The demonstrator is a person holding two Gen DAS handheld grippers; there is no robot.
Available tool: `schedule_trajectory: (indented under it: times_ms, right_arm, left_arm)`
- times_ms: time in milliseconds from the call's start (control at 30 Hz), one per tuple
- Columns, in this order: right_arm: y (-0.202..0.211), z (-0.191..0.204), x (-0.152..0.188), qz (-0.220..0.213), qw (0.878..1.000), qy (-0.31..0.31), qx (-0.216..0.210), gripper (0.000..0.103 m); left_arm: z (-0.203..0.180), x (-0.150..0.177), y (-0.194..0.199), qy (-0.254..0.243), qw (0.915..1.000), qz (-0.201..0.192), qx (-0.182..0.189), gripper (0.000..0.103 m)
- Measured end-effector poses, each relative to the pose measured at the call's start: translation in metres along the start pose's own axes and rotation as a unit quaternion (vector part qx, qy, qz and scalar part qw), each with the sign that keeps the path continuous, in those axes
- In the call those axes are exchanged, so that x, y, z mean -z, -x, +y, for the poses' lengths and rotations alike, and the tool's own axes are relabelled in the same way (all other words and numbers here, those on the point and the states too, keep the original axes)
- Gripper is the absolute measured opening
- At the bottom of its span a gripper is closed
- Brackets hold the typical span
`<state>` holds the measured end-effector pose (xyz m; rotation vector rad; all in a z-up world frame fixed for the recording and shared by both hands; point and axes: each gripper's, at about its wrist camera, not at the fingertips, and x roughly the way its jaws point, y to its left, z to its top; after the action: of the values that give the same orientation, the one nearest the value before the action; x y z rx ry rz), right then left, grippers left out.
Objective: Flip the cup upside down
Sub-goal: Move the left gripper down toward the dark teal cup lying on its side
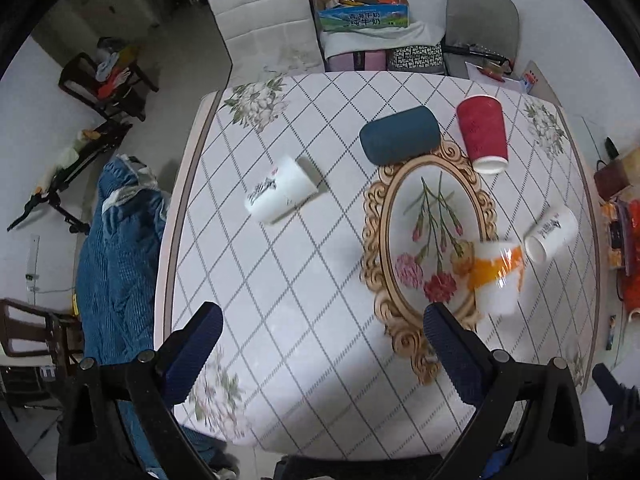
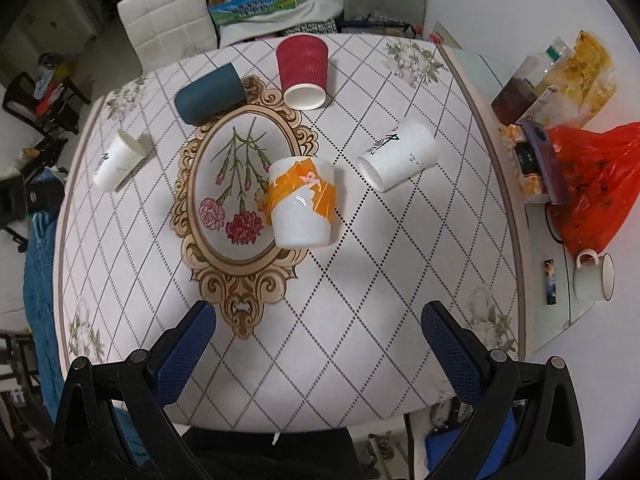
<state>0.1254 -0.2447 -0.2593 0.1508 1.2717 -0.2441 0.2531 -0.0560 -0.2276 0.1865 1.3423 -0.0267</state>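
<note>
Facing orange-banded cup [image 2: 302,204] almost straight ahead, right gripper [image 2: 318,344] is nearer, jaws wide, empty. Cup stands on table [image 2: 380,300], touching oval mat [image 2: 240,184] edge. Left gripper [image 1: 322,350] also wide, cup to its right.

This is looking like a lived-in home. A dining table [image 2: 360,280] is sitting below the tongs, padded chairs [image 1: 264,20] and a cluttered box [image 1: 362,8] standing beyond.

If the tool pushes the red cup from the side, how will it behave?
The red cup looks like ribbed paper, so it is probably light and would slide or tip easily. Its walls may dent under a hard squeeze. The ribbing likely gives the right tool decent grip.
</note>
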Motion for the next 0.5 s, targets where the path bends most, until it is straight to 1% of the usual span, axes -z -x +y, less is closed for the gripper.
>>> schedule_trajectory:
  times_ms: [233, 500]
  right_arm:
    - [-0.035, 0.001, -0.030, 0.027, 0.999, -0.024, 0.009, 0.103]
    - [-0.071, 0.005, -0.059, 0.050, 0.998, -0.040, 0.019, 0.103]
  left_arm:
    - [-0.007, -0.054, -0.036, -0.018, 0.9997, 0.018, 0.005, 0.103]
    - [-0.031, -0.102, -0.080, -0.056, 0.9979, 0.033, -0.007, 0.103]
